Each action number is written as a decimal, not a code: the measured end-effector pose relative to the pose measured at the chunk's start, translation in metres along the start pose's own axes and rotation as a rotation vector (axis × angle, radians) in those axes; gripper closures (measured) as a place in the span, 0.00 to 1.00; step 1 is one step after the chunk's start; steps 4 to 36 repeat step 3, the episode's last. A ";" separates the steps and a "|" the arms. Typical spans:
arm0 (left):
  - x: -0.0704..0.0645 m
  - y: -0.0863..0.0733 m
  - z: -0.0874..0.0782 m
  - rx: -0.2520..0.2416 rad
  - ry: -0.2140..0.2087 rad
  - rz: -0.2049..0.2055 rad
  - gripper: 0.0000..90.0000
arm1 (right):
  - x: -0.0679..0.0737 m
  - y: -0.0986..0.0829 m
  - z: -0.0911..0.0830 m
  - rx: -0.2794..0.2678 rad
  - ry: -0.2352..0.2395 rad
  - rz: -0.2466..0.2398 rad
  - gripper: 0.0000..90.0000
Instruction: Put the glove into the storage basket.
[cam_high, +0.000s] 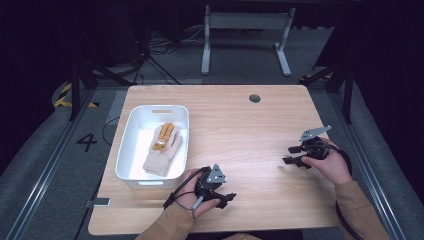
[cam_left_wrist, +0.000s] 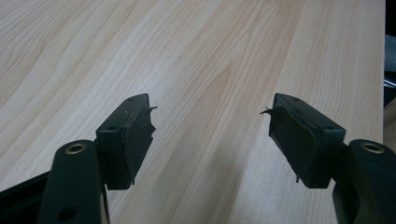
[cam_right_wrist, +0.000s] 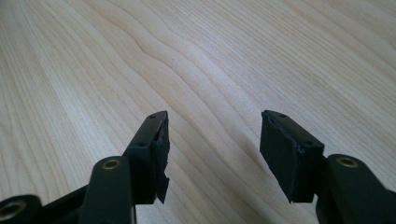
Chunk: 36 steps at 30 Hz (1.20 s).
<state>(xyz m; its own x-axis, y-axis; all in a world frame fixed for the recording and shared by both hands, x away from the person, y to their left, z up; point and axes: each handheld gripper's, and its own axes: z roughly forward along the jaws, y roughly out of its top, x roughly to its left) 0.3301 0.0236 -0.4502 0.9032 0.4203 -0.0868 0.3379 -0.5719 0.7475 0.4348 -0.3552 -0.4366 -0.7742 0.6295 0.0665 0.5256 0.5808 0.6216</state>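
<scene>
A white bin (cam_high: 127, 150) stands on the left of the wooden table (cam_high: 240, 125). Inside it lies a cream knitted glove (cam_high: 161, 155) with an orange and tan glove (cam_high: 165, 135) partly on top of it. My left gripper (cam_high: 226, 198) rests low near the table's front edge, just right of the bin, pointing right; it is open with nothing between its jaws (cam_left_wrist: 211, 140). My right gripper (cam_high: 289, 155) hovers at the right side of the table, pointing left, open and empty (cam_right_wrist: 212, 149).
A round grommet hole (cam_high: 254, 98) sits near the table's far edge. Beyond the table stand grey frame legs (cam_high: 206, 45) and cables on the floor. Bare wood lies between the two grippers.
</scene>
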 end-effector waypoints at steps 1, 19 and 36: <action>0.000 0.000 0.000 0.001 0.001 -0.001 0.34 | 0.000 0.000 0.000 0.000 0.001 -0.001 0.48; 0.000 0.000 0.000 0.003 0.000 -0.001 0.34 | 0.000 0.000 0.000 0.000 0.001 -0.002 0.48; 0.000 0.000 0.000 0.003 0.000 -0.001 0.34 | 0.000 0.000 0.000 0.000 0.001 -0.002 0.48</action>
